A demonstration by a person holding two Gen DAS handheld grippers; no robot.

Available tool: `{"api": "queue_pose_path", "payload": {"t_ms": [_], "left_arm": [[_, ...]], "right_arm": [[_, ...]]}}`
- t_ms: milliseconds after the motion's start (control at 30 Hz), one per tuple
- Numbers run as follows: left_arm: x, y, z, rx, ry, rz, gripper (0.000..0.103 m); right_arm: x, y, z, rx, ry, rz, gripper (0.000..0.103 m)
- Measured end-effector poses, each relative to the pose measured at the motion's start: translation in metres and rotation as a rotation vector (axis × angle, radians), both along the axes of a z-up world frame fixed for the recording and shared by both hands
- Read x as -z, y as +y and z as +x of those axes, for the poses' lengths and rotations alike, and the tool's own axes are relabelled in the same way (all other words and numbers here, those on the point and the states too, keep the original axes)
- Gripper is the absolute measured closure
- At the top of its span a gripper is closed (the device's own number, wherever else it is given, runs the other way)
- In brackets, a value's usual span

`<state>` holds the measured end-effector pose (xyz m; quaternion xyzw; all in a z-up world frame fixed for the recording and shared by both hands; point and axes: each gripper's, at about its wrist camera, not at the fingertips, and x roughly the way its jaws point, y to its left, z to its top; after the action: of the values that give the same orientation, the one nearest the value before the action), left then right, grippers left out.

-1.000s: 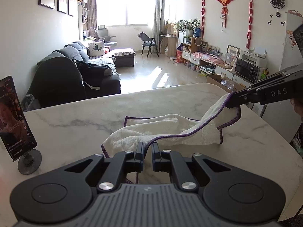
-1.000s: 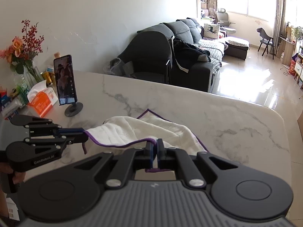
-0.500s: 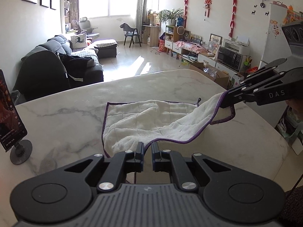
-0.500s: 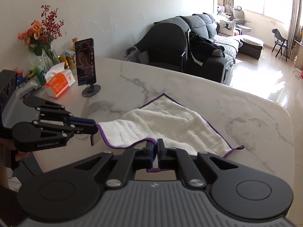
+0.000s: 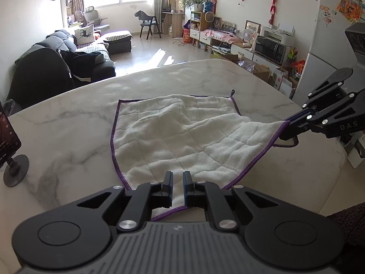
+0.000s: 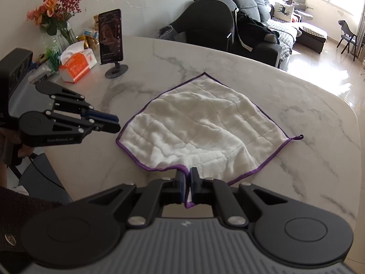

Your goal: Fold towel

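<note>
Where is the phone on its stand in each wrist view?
Left wrist view: the phone on its stand sits at the far left edge, cut off by the frame.
Right wrist view: it stands whole at upper left, beside the orange tissue box.
Shared landmark: the towel spread on the marble table.

I see a quilted terry-cloth towel (image 5: 182,137) with stitched purple trim lying on a polished, veined marble desk (image 5: 68,137); my left tool (image 5: 177,188) looks matt black plastic.
</note>
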<state>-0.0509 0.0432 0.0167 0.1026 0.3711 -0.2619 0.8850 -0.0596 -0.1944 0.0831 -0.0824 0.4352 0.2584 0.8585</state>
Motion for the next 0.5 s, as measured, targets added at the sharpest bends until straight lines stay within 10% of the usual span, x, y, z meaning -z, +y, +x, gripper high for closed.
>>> {"api": "queue_pose_path", "payload": {"t_ms": [333, 500], "left_arm": [[0.013, -0.001, 0.020, -0.025, 0.039, 0.029, 0.092], [0.014, -0.003, 0.035, -0.067, 0.038, 0.073, 0.042]], "right_arm": [[0.031, -0.004, 0.004, 0.016, 0.131, -0.024, 0.087], [0.029, -0.014, 0.010, 0.058, 0.132, -0.011, 0.052]]}}
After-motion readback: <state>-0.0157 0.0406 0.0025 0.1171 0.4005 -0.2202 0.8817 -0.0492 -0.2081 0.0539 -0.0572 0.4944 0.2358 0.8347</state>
